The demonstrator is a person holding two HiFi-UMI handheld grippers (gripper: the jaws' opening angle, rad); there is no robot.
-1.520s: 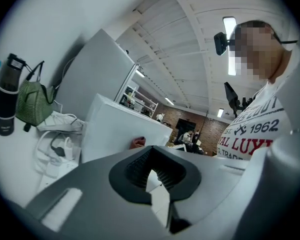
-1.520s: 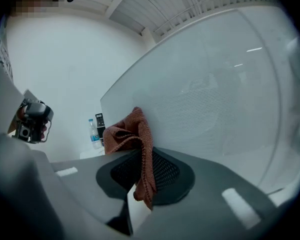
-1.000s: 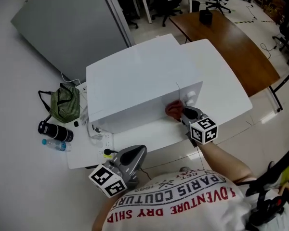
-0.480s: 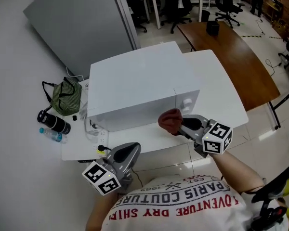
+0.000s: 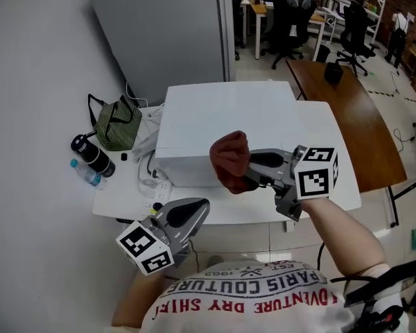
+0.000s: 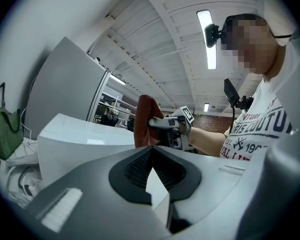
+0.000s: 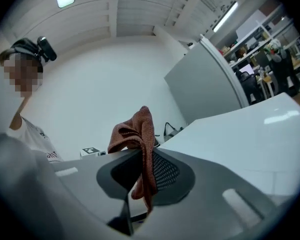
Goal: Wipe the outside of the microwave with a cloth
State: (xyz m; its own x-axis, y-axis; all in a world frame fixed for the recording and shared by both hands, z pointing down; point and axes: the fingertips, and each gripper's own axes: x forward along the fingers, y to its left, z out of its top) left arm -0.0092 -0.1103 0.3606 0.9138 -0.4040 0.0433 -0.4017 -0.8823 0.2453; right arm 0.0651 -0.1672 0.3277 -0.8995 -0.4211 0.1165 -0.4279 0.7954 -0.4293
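The white microwave (image 5: 222, 127) stands on a white table (image 5: 333, 151), seen from above in the head view. My right gripper (image 5: 244, 175) is raised in front of its near face, shut on a reddish-brown cloth (image 5: 229, 159) that bunches past the jaws. In the right gripper view the cloth (image 7: 140, 144) hangs pinched between the jaws, with the microwave top (image 7: 250, 134) to the right. My left gripper (image 5: 197, 214) hangs low at the table's near edge, jaws together with nothing in them. In the left gripper view the cloth (image 6: 146, 121) and the microwave (image 6: 85, 144) show ahead.
A green bag (image 5: 116, 125), a dark flask (image 5: 93, 155) and a water bottle (image 5: 87, 174) lie on the floor left of the table. Cables and a power strip (image 5: 156, 179) sit on the table's left side. A grey partition (image 5: 159, 26) stands behind; a brown table (image 5: 360, 116) is at right.
My right gripper has lifted the cloth off the microwave's front face and up toward the camera. The head view has swung, and the left gripper has stayed low.
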